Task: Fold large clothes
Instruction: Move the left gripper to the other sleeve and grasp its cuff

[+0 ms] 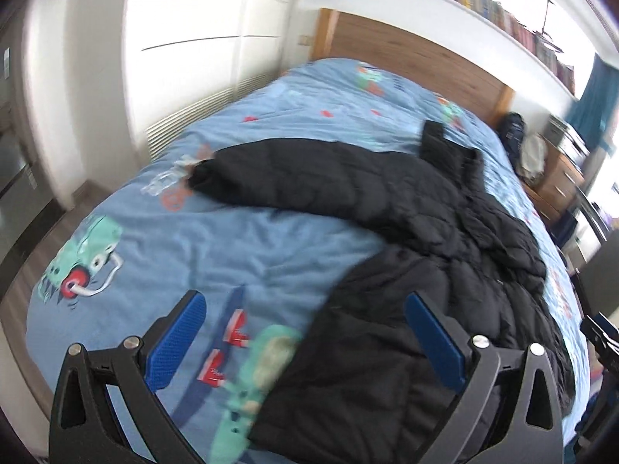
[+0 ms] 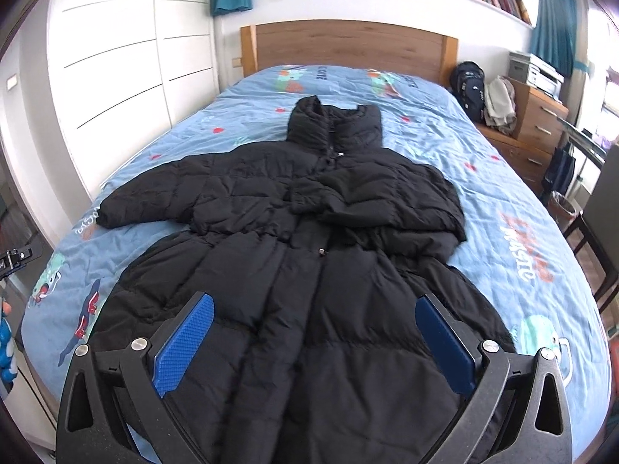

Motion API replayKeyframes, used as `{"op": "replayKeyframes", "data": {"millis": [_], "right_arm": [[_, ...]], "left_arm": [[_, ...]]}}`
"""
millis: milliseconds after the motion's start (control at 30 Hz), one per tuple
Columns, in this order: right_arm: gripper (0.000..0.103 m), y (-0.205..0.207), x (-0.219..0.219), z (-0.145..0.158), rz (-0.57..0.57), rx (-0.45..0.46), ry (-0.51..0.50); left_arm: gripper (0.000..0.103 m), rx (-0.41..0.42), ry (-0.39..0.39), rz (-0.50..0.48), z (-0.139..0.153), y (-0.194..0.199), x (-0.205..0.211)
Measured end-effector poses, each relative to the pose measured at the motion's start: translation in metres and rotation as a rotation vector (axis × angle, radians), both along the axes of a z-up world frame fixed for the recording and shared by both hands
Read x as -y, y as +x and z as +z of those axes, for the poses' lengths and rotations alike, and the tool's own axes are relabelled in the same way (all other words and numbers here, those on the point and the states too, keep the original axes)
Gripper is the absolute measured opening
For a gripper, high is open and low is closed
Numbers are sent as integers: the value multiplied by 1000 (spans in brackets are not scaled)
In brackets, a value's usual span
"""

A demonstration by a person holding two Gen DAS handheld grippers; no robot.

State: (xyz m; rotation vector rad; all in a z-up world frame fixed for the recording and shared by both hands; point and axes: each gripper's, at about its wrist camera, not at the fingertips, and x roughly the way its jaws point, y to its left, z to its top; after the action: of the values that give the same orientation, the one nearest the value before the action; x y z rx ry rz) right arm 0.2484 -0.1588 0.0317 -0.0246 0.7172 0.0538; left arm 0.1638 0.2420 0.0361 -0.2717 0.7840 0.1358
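A long black puffer coat (image 2: 309, 239) lies face up on the bed, collar toward the headboard. Its right sleeve is folded across the chest; its left sleeve (image 2: 154, 197) stretches out to the left. My right gripper (image 2: 313, 305) is open and empty above the coat's lower hem. My left gripper (image 1: 305, 301) is open and empty above the coat's left hem edge (image 1: 348, 348) and the bedsheet. The coat also shows in the left wrist view (image 1: 445, 232), with the spread sleeve (image 1: 271, 178) pointing left.
The bed has a blue cartoon-print sheet (image 2: 522, 201) and a wooden headboard (image 2: 348, 46). White wardrobe doors (image 2: 116, 58) stand on the left. A backpack (image 2: 470, 85), a wooden dresser (image 2: 541, 123) and a chair (image 2: 592, 247) stand on the right.
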Motion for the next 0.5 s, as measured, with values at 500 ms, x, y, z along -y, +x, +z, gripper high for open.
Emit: {"op": "replayKeyframes", "data": {"millis": [500], "right_arm": [[102, 50, -7, -55, -8, -42, -14]], "left_arm": [[103, -115, -151, 154, -72, 72, -73]]}}
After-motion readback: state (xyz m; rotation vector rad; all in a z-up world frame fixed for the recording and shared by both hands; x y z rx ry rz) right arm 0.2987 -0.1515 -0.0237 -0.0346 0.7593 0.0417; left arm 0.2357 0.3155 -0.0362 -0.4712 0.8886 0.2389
